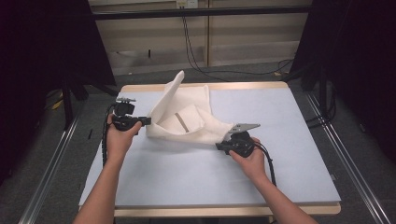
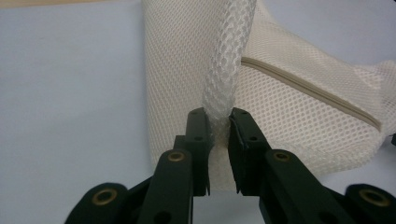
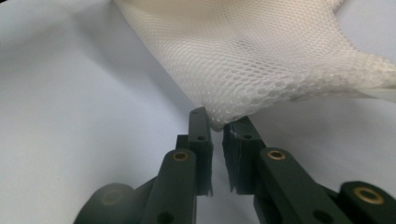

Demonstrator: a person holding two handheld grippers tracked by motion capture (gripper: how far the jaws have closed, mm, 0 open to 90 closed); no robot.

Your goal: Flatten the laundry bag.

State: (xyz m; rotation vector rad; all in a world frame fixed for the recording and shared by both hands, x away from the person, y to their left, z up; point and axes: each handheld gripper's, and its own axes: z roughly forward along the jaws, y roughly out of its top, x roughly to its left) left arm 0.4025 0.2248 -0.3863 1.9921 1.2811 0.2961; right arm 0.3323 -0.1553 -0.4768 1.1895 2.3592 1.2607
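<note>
the white mesh laundry bag (image 1: 187,116) is stretched between the left gripper (image 2: 218,122) and right gripper (image 3: 216,122), a corner pinched tight by each.

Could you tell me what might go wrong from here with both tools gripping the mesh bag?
1. The right tool pinches only the very tip of the bag's corner, so a pull could slip it free.
2. The left tool clamps a bunched fold; the open mesh might snag or stretch.
3. The upper flap stands up loosely and could flop over.
</note>
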